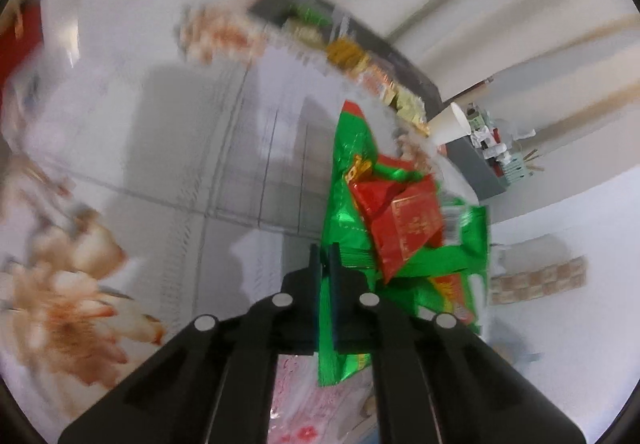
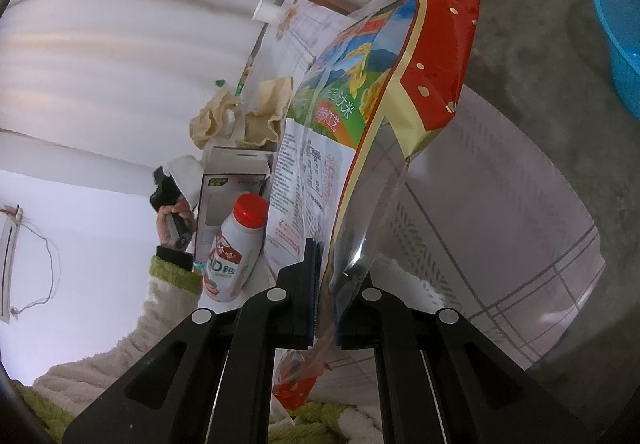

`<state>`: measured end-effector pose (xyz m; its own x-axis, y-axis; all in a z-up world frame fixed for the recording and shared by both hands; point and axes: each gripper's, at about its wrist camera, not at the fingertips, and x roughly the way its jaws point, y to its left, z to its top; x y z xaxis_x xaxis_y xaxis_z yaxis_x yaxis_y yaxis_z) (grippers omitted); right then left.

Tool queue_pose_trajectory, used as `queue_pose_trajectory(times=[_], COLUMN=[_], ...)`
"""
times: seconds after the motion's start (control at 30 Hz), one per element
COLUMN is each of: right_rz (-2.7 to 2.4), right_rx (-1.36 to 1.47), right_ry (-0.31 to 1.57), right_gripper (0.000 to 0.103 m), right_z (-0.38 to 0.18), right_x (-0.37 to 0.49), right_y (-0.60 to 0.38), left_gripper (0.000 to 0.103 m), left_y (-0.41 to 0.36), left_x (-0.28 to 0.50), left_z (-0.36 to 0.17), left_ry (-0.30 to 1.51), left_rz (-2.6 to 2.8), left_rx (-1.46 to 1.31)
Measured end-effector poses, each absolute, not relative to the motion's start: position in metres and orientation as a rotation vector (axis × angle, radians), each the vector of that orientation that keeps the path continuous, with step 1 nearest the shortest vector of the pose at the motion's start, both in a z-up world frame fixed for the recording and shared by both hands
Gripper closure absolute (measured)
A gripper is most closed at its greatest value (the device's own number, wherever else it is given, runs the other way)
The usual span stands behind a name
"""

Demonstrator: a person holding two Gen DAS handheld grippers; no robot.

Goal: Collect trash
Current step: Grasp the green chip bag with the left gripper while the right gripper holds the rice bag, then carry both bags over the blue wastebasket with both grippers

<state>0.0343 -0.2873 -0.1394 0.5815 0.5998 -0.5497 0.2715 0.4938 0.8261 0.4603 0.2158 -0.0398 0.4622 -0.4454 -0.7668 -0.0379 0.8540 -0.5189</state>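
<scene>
My left gripper (image 1: 325, 256) is shut on a green foil snack wrapper (image 1: 352, 212) with a red packet (image 1: 404, 220) caught in its folds, held above the flowered tablecloth (image 1: 160, 124). My right gripper (image 2: 320, 248) is shut on a large red, gold and silver rice-snack bag (image 2: 384, 84), held up and tilted. Behind that bag on the table stand a white milk-drink bottle with a red cap (image 2: 232, 244), an opened white carton (image 2: 228, 184) and crumpled tan paper (image 2: 244, 112).
A white paper cup (image 1: 450, 124) and several snack packets (image 1: 360, 60) lie along the table's far side. A blue plastic basin (image 2: 620, 40) stands on the grey floor. A small white cup (image 2: 266, 12) lies at the table's far end. The person's sleeved arm (image 2: 168, 284) is at the left.
</scene>
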Motion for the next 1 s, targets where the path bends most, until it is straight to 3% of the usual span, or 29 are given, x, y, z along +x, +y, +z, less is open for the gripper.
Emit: queue_pose_trajectory(times=[0.3, 0.6, 0.73, 1.0], right_rz=[0.253, 0.282, 0.291, 0.332], right_rx=[1.065, 1.037, 1.033, 1.028], right_ry=[0.961, 0.947, 0.926, 0.839], right_gripper=[0.097, 0.097, 0.097, 0.100], right_z=[-0.140, -0.140, -0.138, -0.124], right_x=[0.029, 0.027, 0.027, 0.012], right_y=[-0.287, -0.286, -0.287, -0.299], left_gripper=[0.102, 0.102, 0.102, 0.102], left_y=[0.158, 0.069, 0.066, 0.091], left_x=[0.364, 0.266, 0.256, 0.230], left_z=[0.073, 0.078, 0.094, 0.171], left_ry=[0.564, 0.080, 0.059, 0.157], left_rz=[-0.134, 0.002, 0.029, -0.077], left_rx=[0.087, 0.751, 0.732, 0.359])
